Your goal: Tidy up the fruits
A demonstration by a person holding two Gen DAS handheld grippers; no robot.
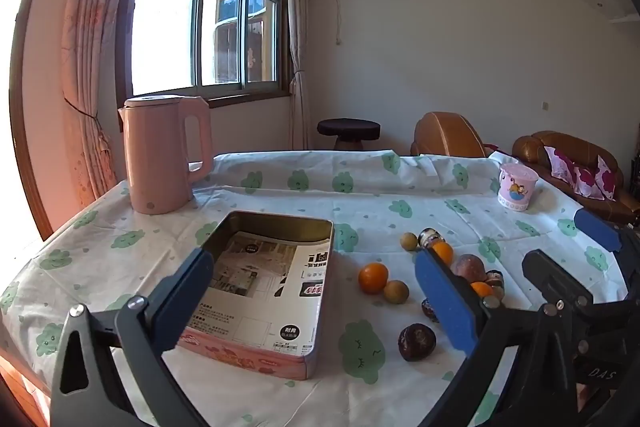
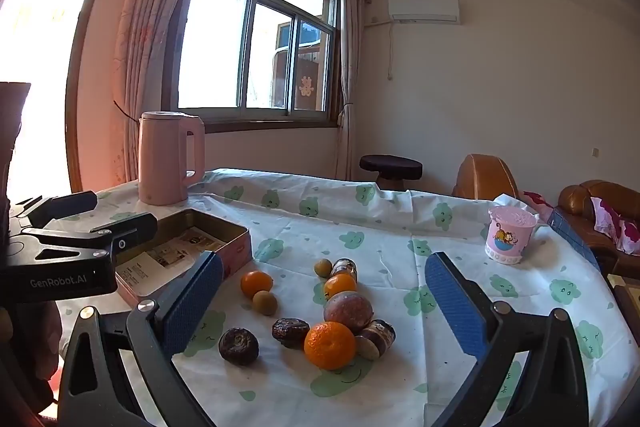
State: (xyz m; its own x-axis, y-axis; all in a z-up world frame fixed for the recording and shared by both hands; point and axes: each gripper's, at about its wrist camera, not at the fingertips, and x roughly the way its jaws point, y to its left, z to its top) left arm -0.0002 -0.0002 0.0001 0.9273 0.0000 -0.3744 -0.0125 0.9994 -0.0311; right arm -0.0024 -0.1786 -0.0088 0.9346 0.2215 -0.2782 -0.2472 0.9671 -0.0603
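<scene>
Several fruits lie loose on the tablecloth: oranges [image 2: 329, 344] [image 1: 373, 277], a reddish passion fruit [image 2: 348, 311], dark wrinkled fruits [image 2: 239, 345] [image 1: 417, 341], small brown longans [image 2: 265, 302] [image 1: 396, 291]. An open metal tin [image 1: 276, 283] with printed paper inside sits left of them; it also shows in the right wrist view [image 2: 208, 239]. My left gripper [image 1: 316, 291] is open and empty above the tin's near right side. My right gripper [image 2: 324, 291] is open and empty, hovering above the fruit pile.
A pink kettle [image 1: 164, 155] stands at the table's far left corner. A pink cartoon cup [image 2: 510, 235] stands at the far right. The table edge runs behind them, with a stool [image 1: 349, 133] and brown sofa [image 1: 576, 163] beyond.
</scene>
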